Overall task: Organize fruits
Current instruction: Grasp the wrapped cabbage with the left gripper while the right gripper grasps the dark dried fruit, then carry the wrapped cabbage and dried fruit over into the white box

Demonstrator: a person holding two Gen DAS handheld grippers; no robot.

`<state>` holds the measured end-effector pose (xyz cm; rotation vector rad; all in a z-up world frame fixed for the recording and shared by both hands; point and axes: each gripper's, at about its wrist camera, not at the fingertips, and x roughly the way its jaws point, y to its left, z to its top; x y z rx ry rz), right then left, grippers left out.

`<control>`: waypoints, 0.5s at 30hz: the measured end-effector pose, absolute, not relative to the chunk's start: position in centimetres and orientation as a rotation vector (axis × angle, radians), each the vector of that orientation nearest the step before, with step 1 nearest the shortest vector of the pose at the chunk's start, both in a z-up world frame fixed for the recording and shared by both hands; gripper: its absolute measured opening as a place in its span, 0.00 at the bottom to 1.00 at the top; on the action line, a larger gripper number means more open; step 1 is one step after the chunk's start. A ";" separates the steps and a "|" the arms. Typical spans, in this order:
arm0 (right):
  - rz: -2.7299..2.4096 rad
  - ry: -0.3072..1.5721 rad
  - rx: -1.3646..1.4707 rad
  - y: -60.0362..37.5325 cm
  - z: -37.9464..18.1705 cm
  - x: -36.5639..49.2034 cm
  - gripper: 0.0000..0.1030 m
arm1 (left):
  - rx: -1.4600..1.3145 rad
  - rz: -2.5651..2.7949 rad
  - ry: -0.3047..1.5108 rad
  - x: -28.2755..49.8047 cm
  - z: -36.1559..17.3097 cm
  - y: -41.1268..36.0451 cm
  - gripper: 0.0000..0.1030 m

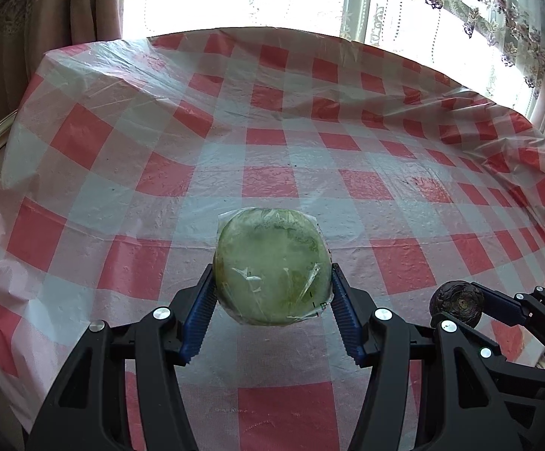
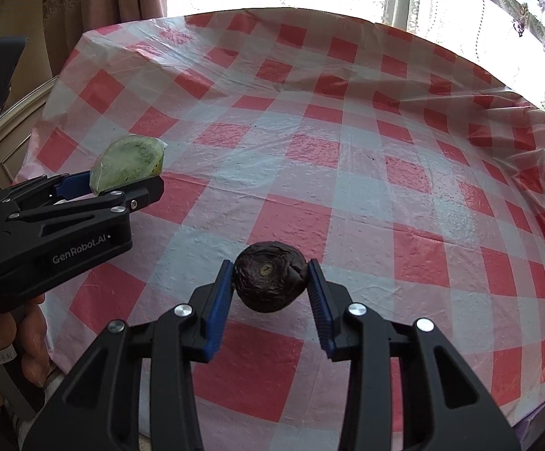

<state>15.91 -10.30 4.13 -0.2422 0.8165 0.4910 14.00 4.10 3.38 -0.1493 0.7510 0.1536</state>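
My left gripper (image 1: 272, 282) is shut on a pale green melon piece wrapped in clear film (image 1: 272, 267), held above the table near its front edge. It also shows at the left of the right wrist view (image 2: 129, 163), with the left gripper (image 2: 122, 184) around it. My right gripper (image 2: 270, 274) is shut on a dark purple wrinkled passion fruit (image 2: 269, 281), held above the cloth. That fruit also shows at the right of the left wrist view (image 1: 456, 302), in the right gripper (image 1: 460, 308).
A table with a red-and-white checked plastic cloth (image 1: 264, 143) fills both views. A bright window with lace curtains (image 1: 460, 7) stands behind it, and a brown curtain (image 1: 65, 3) hangs at the back left. A hand (image 2: 5, 345) holds the left gripper's handle.
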 end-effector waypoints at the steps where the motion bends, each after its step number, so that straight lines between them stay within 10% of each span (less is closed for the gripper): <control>1: 0.486 0.815 -0.234 -10.7 4.3 15.9 0.39 | -0.144 0.149 0.751 13.9 3.5 3.8 0.55; 15: 0.427 0.808 -0.144 -16.3 5.5 15.0 0.39 | -0.064 0.071 0.749 13.5 4.9 -1.7 0.55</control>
